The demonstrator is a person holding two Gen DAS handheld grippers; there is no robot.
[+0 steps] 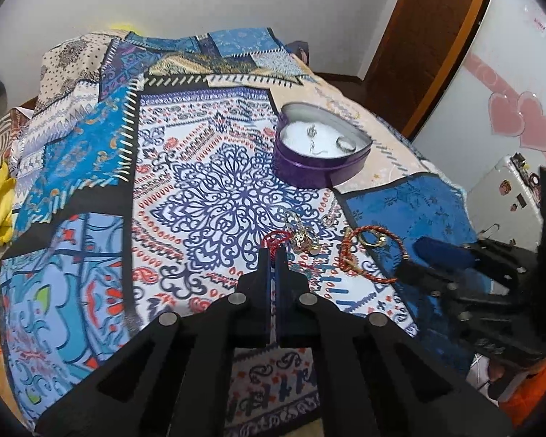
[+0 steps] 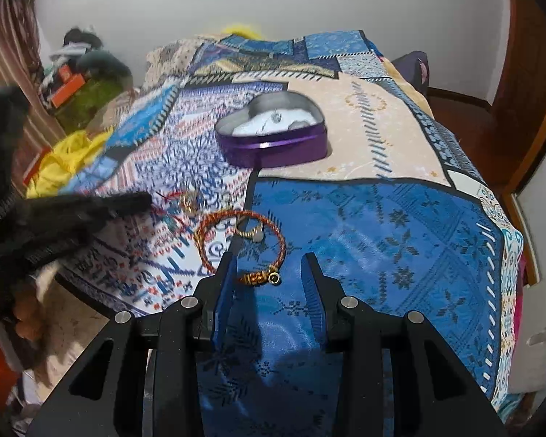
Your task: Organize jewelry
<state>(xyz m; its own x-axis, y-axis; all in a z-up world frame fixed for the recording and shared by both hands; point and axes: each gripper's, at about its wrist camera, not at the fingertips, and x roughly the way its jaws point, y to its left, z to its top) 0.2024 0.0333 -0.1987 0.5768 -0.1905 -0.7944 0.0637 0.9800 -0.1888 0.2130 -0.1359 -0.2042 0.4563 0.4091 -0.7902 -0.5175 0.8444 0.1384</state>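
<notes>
Right gripper (image 2: 269, 266) gapes over the red-and-gold braided cord bracelet's (image 2: 271, 235) clasp; nearer arm
Left gripper (image 1: 272, 255) pinches a thin red string (image 1: 273, 238); purple heart-shaped tin (image 2: 273, 145) lies far, straight ahead

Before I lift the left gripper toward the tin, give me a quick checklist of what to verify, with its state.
1. Left gripper shut on the red cord: ok, fingers pinch it.
2. Cord free of the gold charm: cannot tell, they overlap.
3. Heart tin open with room: ok, white lining shows.
4. Right gripper open: ok.
5. Red-gold bracelet clear of right fingers: not ok, its clasp lies between them.
</notes>
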